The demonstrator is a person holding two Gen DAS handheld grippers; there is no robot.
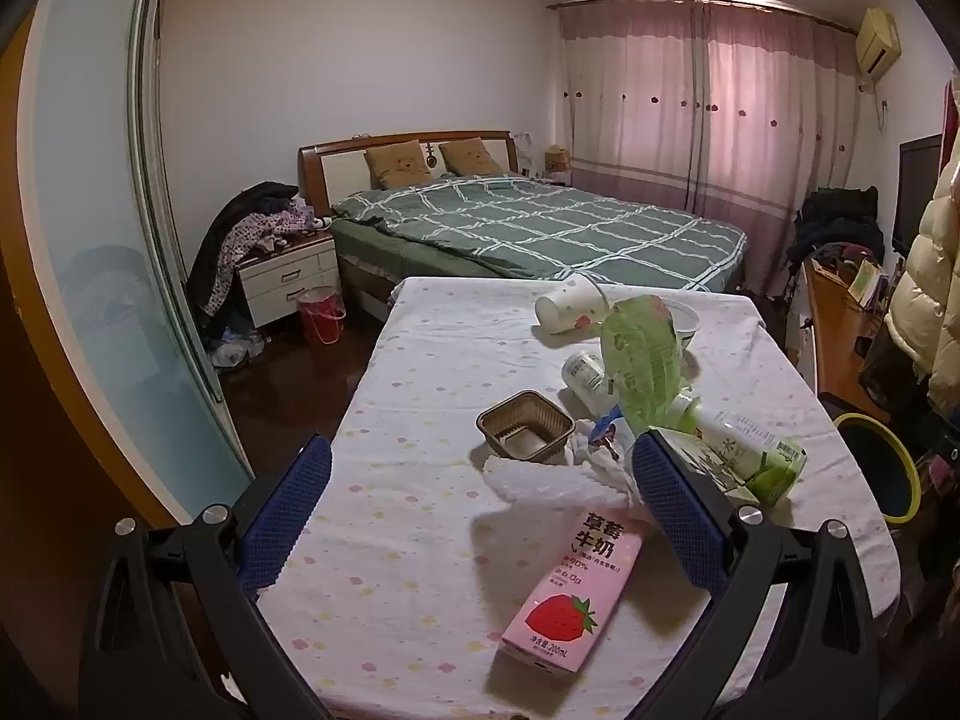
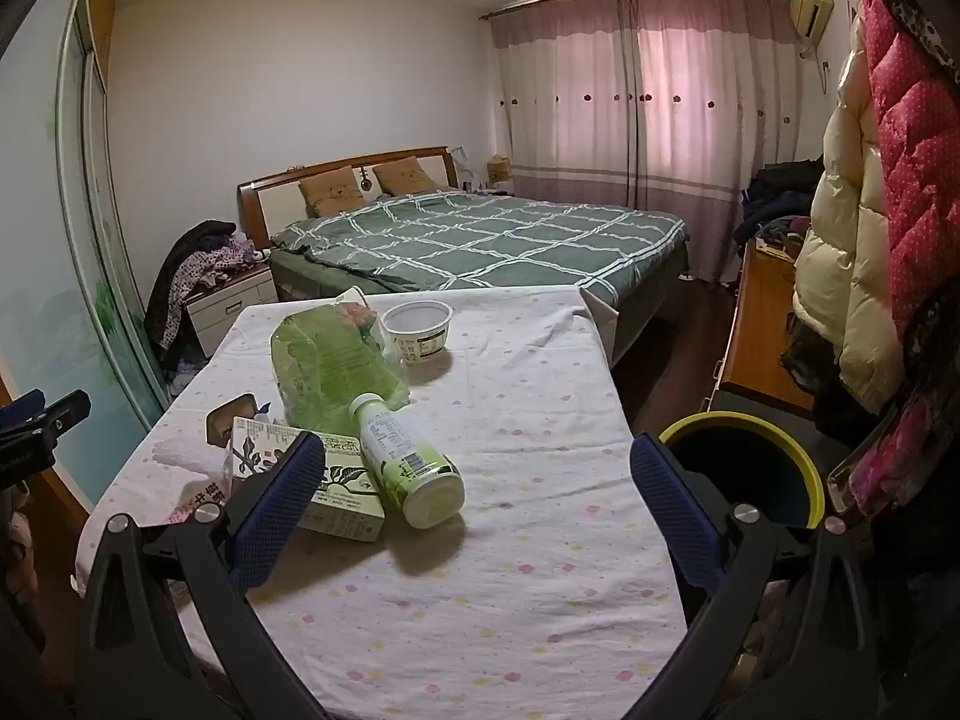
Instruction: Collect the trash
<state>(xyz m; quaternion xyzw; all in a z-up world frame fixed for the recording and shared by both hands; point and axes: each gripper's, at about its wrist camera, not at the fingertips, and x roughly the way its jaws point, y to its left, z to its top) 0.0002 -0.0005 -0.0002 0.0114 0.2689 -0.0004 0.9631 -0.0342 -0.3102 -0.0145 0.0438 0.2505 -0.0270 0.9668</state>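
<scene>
Ahead, the pink carton (image 1: 561,591) lies between the left gripper (image 1: 480,516)'s wide-apart, empty jaws.

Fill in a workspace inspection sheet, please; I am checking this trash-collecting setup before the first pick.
Surface: table under a white dotted cloth, wrinkled.
Job's things: pink strawberry milk carton lying flat; white plastic bottle with green label on its side against a green-printed drink carton; crumpled green plastic bag; white yogurt cup upright; brown plastic tray; yellow-rimmed dark bin beside the table.
Clutter: crumpled white tissue.
Grippers: left gripper and right gripper open, empty.
Cables: nothing seen.
Surroundings: green checked bed, pink curtains, hanging coats.
</scene>
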